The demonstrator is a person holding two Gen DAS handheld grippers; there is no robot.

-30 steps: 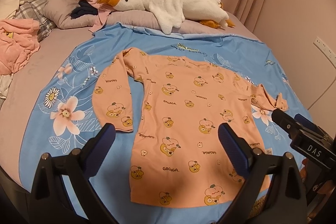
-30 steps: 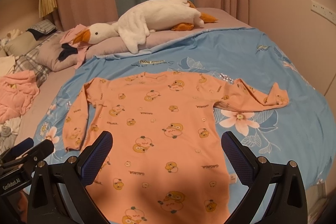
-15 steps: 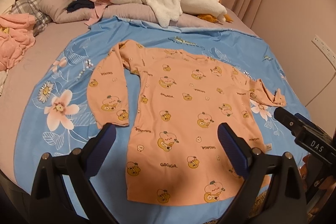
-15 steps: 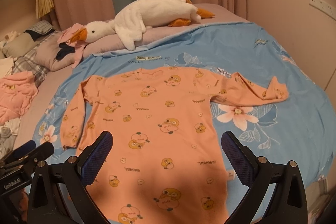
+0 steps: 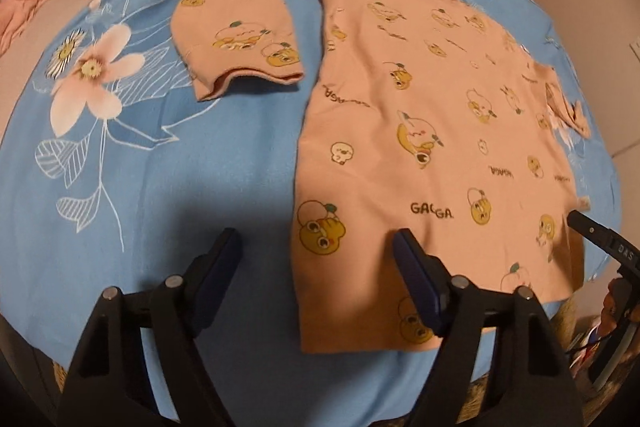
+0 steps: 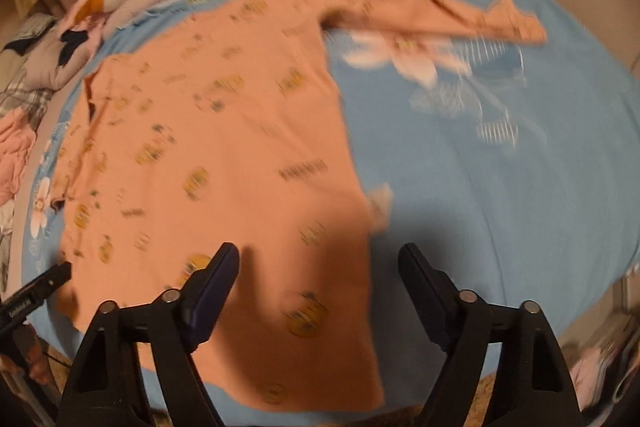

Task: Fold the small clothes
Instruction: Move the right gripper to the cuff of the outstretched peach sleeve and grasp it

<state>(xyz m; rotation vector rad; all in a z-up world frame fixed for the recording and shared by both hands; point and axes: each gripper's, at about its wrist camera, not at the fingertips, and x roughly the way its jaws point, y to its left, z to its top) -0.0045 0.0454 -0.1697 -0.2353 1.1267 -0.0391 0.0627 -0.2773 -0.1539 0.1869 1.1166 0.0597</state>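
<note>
Shirt [image 5: 420, 131] lies flat on the blue bedspread [image 5: 200, 179], sleeves out. Left hand-held gripper [image 5: 316, 259] straddles its left side edge near the hem, jaws wide but closing, pads not yet pressing. Right hand-held gripper [image 6: 318, 273] straddles the right edge, likewise closing, nothing pinched.

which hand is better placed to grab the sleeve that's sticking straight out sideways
Right. The outstretched sleeve lies on the right gripper's side of the shirt. The left gripper straddles the opposite side edge, by the folded-down sleeve. Both jaws are closing, gripping nothing.
</note>
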